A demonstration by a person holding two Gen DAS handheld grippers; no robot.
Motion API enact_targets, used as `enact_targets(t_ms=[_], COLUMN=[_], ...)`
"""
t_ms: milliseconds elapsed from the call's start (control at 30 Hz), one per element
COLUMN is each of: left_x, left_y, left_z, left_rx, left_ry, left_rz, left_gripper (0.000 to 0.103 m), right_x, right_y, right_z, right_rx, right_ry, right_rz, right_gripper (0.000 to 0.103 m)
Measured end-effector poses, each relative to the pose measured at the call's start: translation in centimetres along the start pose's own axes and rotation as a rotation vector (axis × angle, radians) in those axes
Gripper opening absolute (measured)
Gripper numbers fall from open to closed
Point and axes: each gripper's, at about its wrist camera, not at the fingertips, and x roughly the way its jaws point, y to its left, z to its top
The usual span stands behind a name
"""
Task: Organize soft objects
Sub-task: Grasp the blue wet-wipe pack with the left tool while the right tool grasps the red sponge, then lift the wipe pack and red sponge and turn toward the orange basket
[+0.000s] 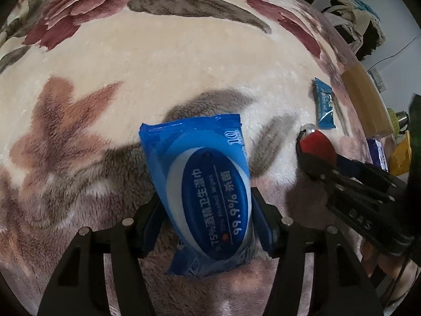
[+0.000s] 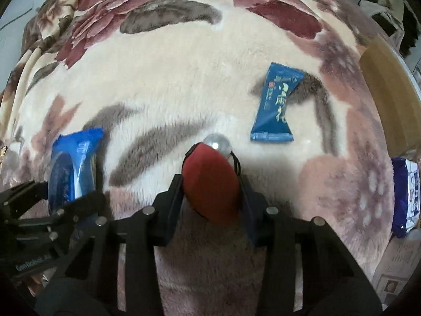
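My left gripper (image 1: 208,218) is shut on a blue pack of wet wipes (image 1: 202,181) and holds it just above the flowered fleece blanket (image 1: 158,65). My right gripper (image 2: 210,197) is shut on a red soft pouch with a silver ball clasp (image 2: 210,181). In the left wrist view the right gripper (image 1: 310,155) shows at the right with the red pouch (image 1: 318,144). In the right wrist view the wipes pack (image 2: 71,166) shows at the left in the left gripper (image 2: 60,205). A small blue tissue packet (image 2: 275,105) lies flat on the blanket ahead of the right gripper; it also shows in the left wrist view (image 1: 325,104).
A blue-and-white pack (image 2: 405,197) lies at the blanket's right edge. A wooden bed edge (image 2: 389,84) runs along the right. A pile of clothes (image 1: 355,23) and a yellow object (image 1: 401,155) stand beyond the bed at the far right.
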Motion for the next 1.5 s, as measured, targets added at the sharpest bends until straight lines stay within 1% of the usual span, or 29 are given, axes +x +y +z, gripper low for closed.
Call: enact_targets(t_ms=[67, 167, 233, 333, 433, 533, 600, 667, 767, 833, 900, 933, 967, 1033, 1200, 1367, 1500], left_x=[-0.1, -0.6, -1.0, -1.4, -1.6, -1.6, -1.3, -1.3, -1.1, -0.9, -0.5, -0.5, -0.6, -1.0, -2.7, -3.9, -4.6], left_y=[-0.2, -0.6, -0.8, -1.2, -1.4, -1.4, -1.1, -0.5, 0.0, 0.0, -0.4, -0.6, -0.8, -1.2, -2.2, -4.5, -6.5], left_z=[-0.2, -0.8, -1.3, -2.5, -3.8, -4.9, -5.0, -4.9, -4.6, -4.5, -4.6, -4.7, -4.9, -5.1, -5.7, -6.4, -7.1], left_rx=[0.008, 0.015, 0.021, 0.028, 0.038, 0.049, 0.045, 0.017, -0.018, -0.018, 0.006, 0.019, 0.029, 0.039, 0.056, 0.095, 0.122], left_ry=[-0.008, -0.017, -0.021, -0.011, 0.008, 0.034, 0.030, 0.024, 0.022, 0.029, 0.035, 0.038, 0.038, 0.027, 0.008, -0.007, -0.010], left_rz=[0.009, 0.013, 0.017, 0.014, 0.014, 0.016, 0.023, 0.013, -0.002, 0.001, 0.018, 0.032, 0.038, 0.054, 0.045, 0.040, 0.031], left_gripper=[0.052, 0.047, 0.047, 0.047, 0.047, 0.047, 0.052, 0.060, 0.062, 0.062, 0.060, 0.052, 0.045, 0.044, 0.044, 0.044, 0.044], right_x=[-1.0, -2.7, -3.7, -4.4, -4.0, -3.3, -2.8, -2.4, -1.9, -1.6, -1.7, -1.8, -2.0, -2.4, -4.4, -6.3, -7.6], right_y=[-0.3, -0.7, -1.0, -1.3, -1.5, -1.8, -1.8, -1.7, -1.4, -1.1, -0.9, -0.8, -0.6, -0.3, -0.5, -1.3, -1.9], right_z=[-0.7, -2.1, -3.1, -5.0, -6.4, -7.1, -7.2, -7.2, -7.3, -7.4, -7.5, -7.6, -7.7, -7.9, -8.5, -9.4, -10.2], right_rx=[0.015, 0.035, 0.040, 0.053, 0.070, 0.087, 0.098, 0.106, 0.102, 0.096, 0.092, 0.089, 0.084, 0.074, 0.086, 0.119, 0.137], right_ry=[-0.025, -0.052, -0.056, -0.035, -0.003, 0.032, 0.051, 0.061, 0.080, 0.090, 0.081, 0.071, 0.060, 0.047, 0.015, -0.009, -0.027], right_rz=[0.026, 0.045, 0.054, 0.068, 0.080, 0.091, 0.091, 0.091, 0.074, 0.064, 0.055, 0.049, 0.042, 0.039, 0.061, 0.068, 0.053], right_gripper=[0.041, 0.042, 0.042, 0.042, 0.042, 0.044, 0.044, 0.044, 0.045, 0.046, 0.045, 0.044, 0.040, 0.040, 0.040, 0.040, 0.040])
